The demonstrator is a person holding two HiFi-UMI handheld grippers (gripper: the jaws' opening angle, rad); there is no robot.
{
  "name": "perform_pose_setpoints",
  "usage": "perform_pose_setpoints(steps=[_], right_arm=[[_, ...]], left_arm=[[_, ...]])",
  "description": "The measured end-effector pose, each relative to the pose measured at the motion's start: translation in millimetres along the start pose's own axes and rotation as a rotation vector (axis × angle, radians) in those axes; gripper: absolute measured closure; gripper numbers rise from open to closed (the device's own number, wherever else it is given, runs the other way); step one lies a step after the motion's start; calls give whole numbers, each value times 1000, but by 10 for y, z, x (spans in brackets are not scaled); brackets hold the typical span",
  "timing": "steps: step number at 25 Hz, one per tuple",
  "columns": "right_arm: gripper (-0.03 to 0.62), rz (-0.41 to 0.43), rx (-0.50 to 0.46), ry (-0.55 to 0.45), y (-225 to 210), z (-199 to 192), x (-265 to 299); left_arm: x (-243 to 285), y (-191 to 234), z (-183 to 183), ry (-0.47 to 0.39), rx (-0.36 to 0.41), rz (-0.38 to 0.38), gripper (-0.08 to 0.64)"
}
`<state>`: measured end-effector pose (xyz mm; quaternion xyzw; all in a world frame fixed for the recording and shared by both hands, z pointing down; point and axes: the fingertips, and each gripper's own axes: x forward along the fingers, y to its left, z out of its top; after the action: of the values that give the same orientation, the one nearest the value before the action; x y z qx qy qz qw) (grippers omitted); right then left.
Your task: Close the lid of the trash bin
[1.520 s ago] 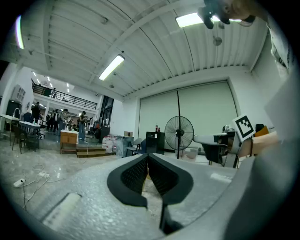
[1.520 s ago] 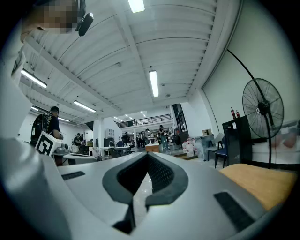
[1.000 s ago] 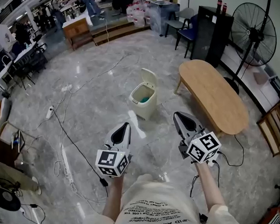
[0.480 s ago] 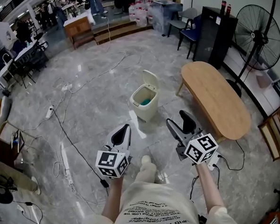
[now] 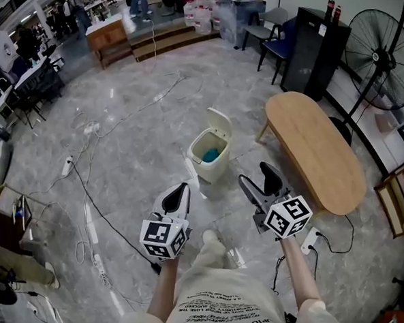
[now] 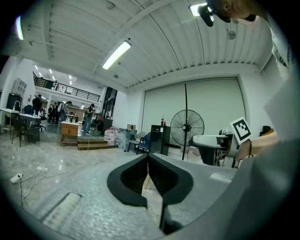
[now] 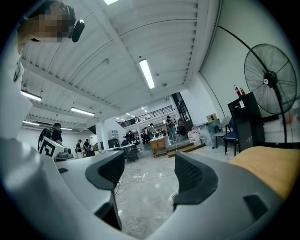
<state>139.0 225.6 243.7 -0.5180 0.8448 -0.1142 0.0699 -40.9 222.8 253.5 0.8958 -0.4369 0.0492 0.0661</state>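
Observation:
A cream trash bin point(image 5: 207, 156) stands on the marble floor ahead of me. Its lid point(image 5: 219, 123) is tipped up at the back and something teal lies inside. My left gripper point(image 5: 177, 193) sits in front of the bin and a little to its left, its jaws shut with nothing in them point(image 6: 148, 157). My right gripper point(image 5: 258, 180) is in front of the bin and to its right, and its jaws are opening with nothing between them point(image 7: 145, 171). Both grippers are apart from the bin. A pale curved edge, probably the bin point(image 7: 171, 198), shows beside the right finger.
A long oval wooden table point(image 5: 317, 150) stands just right of the bin. Cables and power strips point(image 5: 88, 198) trail over the floor at the left. A black cabinet point(image 5: 314, 45), a chair point(image 5: 280, 36) and a large fan point(image 5: 387, 57) line the right wall. My shoe point(image 5: 210, 237) shows below.
The right gripper's jaws went from shut to wide apart. Both grippers and I moved forward, so the bin is nearer. The left jaws stayed shut.

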Motion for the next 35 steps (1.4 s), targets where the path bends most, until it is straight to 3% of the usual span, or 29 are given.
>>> perform_pose_setpoints(steps=[6, 15, 26, 35], right_arm=[[275, 18, 35, -16, -195, 145, 542], [275, -24, 41, 17, -586, 52, 1283], [275, -86, 55, 71, -962, -110, 1598], [275, -90, 39, 182, -1481, -402, 2252]], left_arm=[[462, 422, 87, 16, -29, -4, 537], [1029, 943, 79, 26, -43, -13, 537], [1433, 1236, -27, 62, -72, -27, 537], [1871, 1647, -233, 109, -133, 47, 537]])
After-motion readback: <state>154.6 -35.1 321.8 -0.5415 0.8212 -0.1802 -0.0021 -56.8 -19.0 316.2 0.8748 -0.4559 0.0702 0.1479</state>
